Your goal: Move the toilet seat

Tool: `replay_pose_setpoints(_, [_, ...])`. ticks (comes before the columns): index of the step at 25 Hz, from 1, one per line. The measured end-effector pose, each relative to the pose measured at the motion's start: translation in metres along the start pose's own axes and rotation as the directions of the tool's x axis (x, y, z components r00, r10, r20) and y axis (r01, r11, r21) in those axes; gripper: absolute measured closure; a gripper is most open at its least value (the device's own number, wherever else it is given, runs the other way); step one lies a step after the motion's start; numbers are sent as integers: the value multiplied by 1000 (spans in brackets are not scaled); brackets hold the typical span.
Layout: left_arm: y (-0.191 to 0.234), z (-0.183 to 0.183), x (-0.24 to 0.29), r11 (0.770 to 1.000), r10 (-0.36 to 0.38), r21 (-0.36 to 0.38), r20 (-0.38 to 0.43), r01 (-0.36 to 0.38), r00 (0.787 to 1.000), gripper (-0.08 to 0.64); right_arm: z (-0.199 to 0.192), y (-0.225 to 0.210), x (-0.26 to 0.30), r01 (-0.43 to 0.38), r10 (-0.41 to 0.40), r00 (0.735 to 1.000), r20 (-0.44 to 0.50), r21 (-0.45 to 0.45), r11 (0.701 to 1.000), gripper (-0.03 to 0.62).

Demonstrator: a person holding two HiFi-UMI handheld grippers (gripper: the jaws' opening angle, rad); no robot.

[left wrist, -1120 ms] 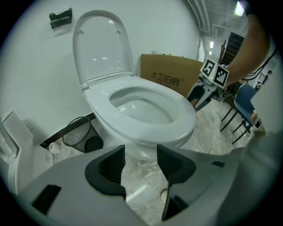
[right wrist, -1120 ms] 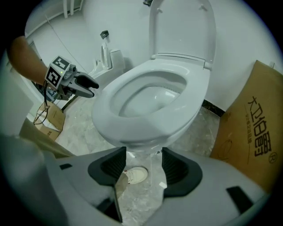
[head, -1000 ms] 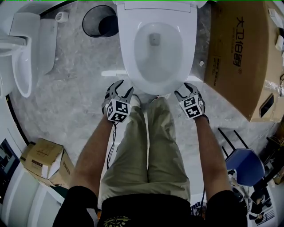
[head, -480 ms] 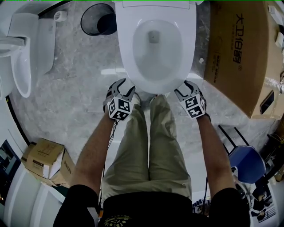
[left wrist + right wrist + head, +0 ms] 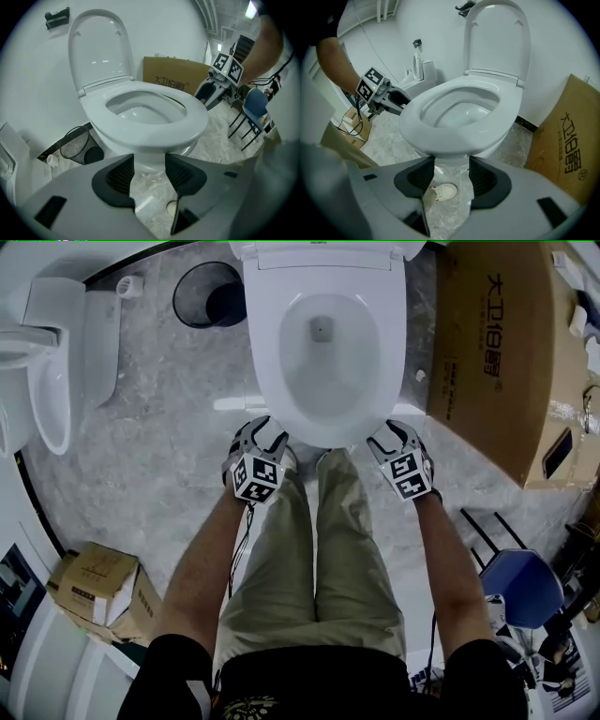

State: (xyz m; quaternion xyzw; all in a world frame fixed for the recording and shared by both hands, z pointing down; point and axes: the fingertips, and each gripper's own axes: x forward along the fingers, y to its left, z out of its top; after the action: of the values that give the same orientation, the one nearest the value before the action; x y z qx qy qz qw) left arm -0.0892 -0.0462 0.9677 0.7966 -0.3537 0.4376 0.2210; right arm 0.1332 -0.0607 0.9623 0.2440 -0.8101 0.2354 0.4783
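Left gripper [image 5: 149, 171]: your jaws stand apart at a moderate gap with nothing between the ribbed pads. Only the grey marbled floor [image 5: 159, 446] shows through the gap.

Right gripper [image 5: 451, 176]: your jaws are parted about as far and hold nothing. Through this gap you see floor and the toe of a white shoe [image 5: 443, 191].

Glossy white oval toilet seat [image 5: 272, 381]: it lies down flat on the bowl, directly ahead of both grippers. Its front edge sits just beyond and above the tips of each one. In the head view your left gripper's tips are at the seat's front-left curve and your right gripper's at its front-right curve. No view confirms contact.

White toilet lid [image 5: 98, 47]: upright, at the far end of the seat from both grippers.

Each gripper view shows the other gripper across the front of the bowl, marker cube facing up.

Surroundings:
- A round black wire-mesh waste bin [image 5: 208, 292] is ahead and to the left of your left gripper, beside the bowl.
- A large brown cardboard box with printed characters [image 5: 497, 362] is ahead and to the right of your right gripper, close to the bowl.
- A blue chair [image 5: 520, 587] is behind and to the right of your right gripper.
- A small brown cardboard carton [image 5: 98, 582] is behind and to the left of your left gripper.
- A second white ceramic fixture [image 5: 56, 362] is well off to the left of your left gripper.

Your khaki trousers [image 5: 314, 549] fill the space between your two forearms, behind the grippers.
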Motion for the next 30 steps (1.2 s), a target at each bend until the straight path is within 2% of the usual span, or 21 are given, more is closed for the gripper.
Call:
replay_pose_setpoints(4, [-10,5,1,1000,-18,22,-3,18,1000,336,3,-1,-4,1,-1,1000,6,0,1000,345])
replay_pose_setpoints(10, [-10,11,-6,1000,-12,-14,18,12,1000,339,7,0,-13,8,-8,1000,5,0,1000,348])
replay_pose_setpoints(15, [-11,16,-12,999,-31,-13,4,31,1000,339,10,2,-20,4,-4,1000,10,30,1000,353])
replay_pose_setpoints(30, [-7,33,-36,998,-56,-40,1,56,998,339,28,3,-45,-3,4,1000,-13,20,1000,362])
